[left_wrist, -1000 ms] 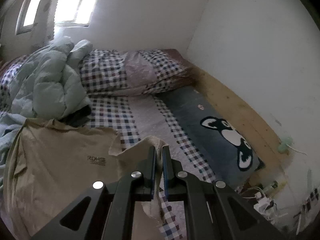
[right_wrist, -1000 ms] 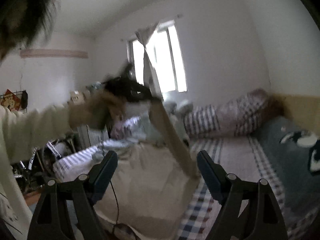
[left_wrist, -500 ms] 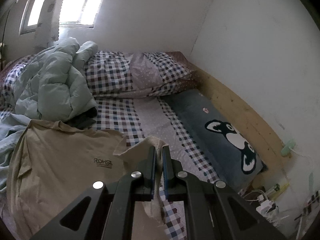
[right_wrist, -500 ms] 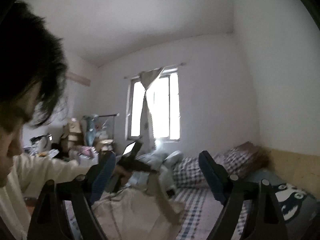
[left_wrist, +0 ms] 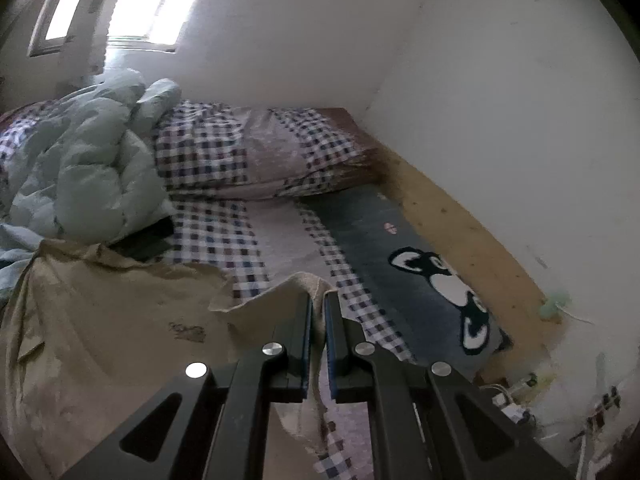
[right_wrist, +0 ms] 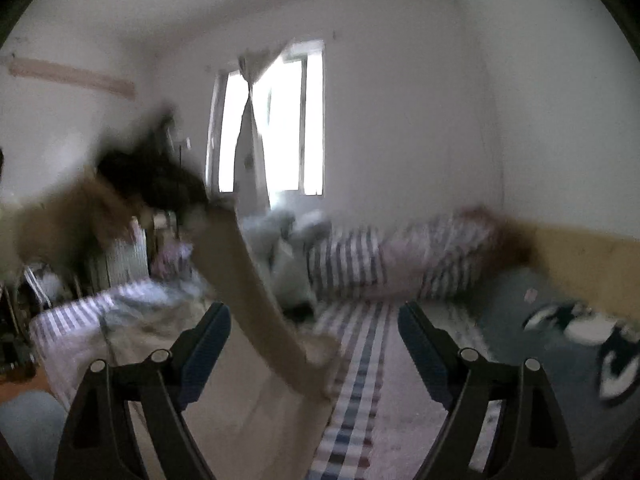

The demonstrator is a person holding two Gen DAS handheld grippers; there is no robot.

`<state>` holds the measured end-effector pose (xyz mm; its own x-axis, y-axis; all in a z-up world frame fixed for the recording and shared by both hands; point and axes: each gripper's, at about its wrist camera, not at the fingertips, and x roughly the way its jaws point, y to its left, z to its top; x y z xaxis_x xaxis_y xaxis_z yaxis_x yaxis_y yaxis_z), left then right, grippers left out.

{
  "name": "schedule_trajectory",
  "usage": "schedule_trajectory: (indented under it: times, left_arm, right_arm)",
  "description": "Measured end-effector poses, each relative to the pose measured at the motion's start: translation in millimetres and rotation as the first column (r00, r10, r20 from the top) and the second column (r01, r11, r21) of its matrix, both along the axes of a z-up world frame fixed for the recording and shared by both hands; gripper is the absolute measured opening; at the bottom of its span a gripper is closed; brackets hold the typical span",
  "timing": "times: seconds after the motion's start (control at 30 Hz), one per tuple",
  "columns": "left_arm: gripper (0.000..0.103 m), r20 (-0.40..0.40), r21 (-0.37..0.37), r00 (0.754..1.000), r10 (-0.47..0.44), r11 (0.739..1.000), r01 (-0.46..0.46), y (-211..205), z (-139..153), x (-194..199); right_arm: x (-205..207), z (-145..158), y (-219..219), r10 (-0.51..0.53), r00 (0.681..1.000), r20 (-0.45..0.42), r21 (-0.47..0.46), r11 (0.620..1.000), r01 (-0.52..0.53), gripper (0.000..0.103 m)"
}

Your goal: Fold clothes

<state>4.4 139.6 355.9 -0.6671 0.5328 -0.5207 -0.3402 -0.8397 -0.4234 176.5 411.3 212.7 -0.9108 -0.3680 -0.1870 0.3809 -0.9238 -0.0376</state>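
Observation:
A beige T-shirt (left_wrist: 100,328) lies spread on the checked bed, chest print up. My left gripper (left_wrist: 318,300) is shut on the shirt's sleeve (left_wrist: 296,286) and holds it lifted above the bed. In the blurred right wrist view the same sleeve (right_wrist: 256,304) hangs stretched as a beige strip from the left gripper (right_wrist: 160,184) down to the shirt. My right gripper (right_wrist: 314,320) is open and empty, held above the bed, with the strip passing between its jaws farther away.
A pale green duvet (left_wrist: 84,172) is bunched at the far left. A checked pillow (left_wrist: 248,152) lies at the head. A dark blanket with a dog face (left_wrist: 424,280) runs along the wooden rail (left_wrist: 472,240) by the wall. Cables (left_wrist: 516,396) lie at the lower right.
The right gripper has swung down from pointing at the window and ceiling back toward the bed. The left gripper keeps the sleeve pinched and has shifted slightly.

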Motion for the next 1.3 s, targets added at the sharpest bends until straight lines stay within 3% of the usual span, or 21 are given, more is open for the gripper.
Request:
schedule_trajectory:
  times: [0.23,0.37,0.5,0.87,0.93,1.0,1.17,1.3]
  left_arm:
    - [0.005,-0.052,0.036,0.996,-0.069,0.997,0.07,3,15,-9]
    - [0.005,-0.047,0.065,0.997,-0.068,0.995,0.071,-5,14,-29]
    - [0.005,-0.047,0.067,0.997,-0.063,0.996,0.066,-8,14,-51]
    - [0.005,-0.082,0.083,0.996,-0.036,0.996,0.043,-19,20,-82]
    - [0.005,-0.076,0.086,0.997,-0.019,0.996,0.025,-27,18,-86]
    - [0.005,-0.065,0.079,0.998,0.013,0.997,-0.008,-38,11,-91]
    - [0.005,-0.034,0.052,0.994,0.105,0.993,-0.103,-70,-8,-106]
    - [0.005,0.009,0.031,0.982,0.189,0.981,-0.189,-111,-38,-108]
  right_arm:
    - [-122,-110,-47,-0.004,0.984,0.178,0.214,0.976,-0.035,0.084]
    - [-191,-163,-74,0.021,0.959,0.281,0.319,0.941,-0.114,0.071]
    - [-242,-199,-88,0.041,0.931,0.364,0.338,0.925,-0.173,0.056]
    - [-302,-230,-109,0.027,0.904,0.426,0.403,0.889,-0.217,0.051]
    - [-307,-231,-110,0.018,0.899,0.437,0.414,0.884,-0.218,0.042]
    - [-313,-234,-108,-0.018,0.889,0.458,0.42,0.886,-0.198,0.008]
    - [-327,-228,-79,-0.072,0.875,0.478,0.318,0.943,-0.097,0.007]
    - [-328,-225,-66,-0.072,0.867,0.493,0.261,0.963,-0.069,0.007]
